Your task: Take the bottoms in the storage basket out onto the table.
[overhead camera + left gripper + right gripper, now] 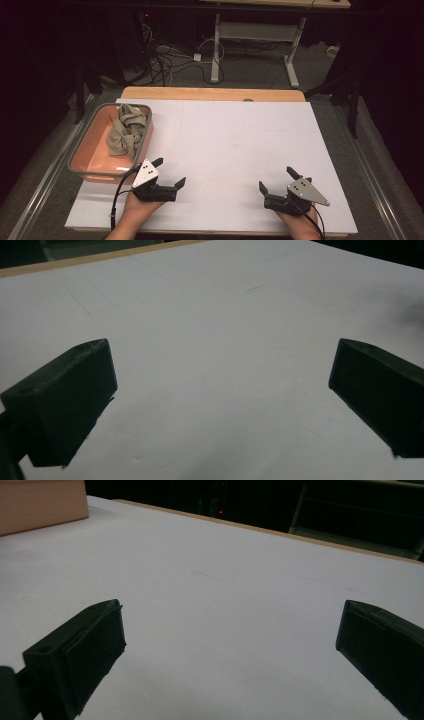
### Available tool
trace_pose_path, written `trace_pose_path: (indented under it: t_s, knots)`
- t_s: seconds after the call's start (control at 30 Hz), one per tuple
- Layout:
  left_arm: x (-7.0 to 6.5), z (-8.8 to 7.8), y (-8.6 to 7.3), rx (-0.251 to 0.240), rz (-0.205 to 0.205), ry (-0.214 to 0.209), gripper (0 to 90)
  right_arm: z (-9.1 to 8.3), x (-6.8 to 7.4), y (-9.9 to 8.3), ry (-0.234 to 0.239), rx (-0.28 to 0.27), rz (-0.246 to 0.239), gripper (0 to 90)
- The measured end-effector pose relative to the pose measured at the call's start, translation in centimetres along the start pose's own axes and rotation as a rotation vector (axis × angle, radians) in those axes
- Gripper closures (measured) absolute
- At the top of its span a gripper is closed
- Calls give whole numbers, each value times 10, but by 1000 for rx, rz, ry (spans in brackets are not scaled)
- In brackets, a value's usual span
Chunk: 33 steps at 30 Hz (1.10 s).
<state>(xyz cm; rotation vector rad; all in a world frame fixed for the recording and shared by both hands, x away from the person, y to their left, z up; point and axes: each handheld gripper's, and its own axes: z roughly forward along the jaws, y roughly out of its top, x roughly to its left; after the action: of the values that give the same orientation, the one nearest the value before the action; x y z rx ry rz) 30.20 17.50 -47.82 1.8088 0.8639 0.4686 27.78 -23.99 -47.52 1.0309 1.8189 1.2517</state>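
Observation:
A crumpled beige cloth point(127, 131) lies in a pink tub point(92, 152) at the table's left side. My left gripper point(169, 172) rests low on the white sheet point(235, 140) just right of the tub's near corner, jaws wide apart and empty. In the left gripper view its gripper point(222, 385) has only bare white surface between the jaws. My right gripper point(276, 180) sits near the front edge at the right, open and empty. The right gripper view has its gripper point(230, 640) over the sheet, with the tub's pink wall point(40, 502) at the far left.
The white sheet covers a wooden table point(210, 93) whose far edge shows as a tan strip. Beyond it the floor holds tangled cables point(165, 62) and the white legs of another desk point(216, 50). Dark surroundings lie on both sides.

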Motion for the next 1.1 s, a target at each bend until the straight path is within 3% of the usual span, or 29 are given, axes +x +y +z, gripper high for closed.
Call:
trace_pose_path:
  t_s: [0.13, 0.47, 1.1]
  knots:
    - [-1, 2, 1, -3, -15, -20, 0, -2, -2, 1, 3, 7, 12, 3]
    - [1, 0, 3, 7, -33, -12, 0, -1, 2, 2, 21, -7, 1, 3]
    - [-5, -2, 10, 27, 11, -29, 0, -1, 2, 1, 18, 1, 3, 3]
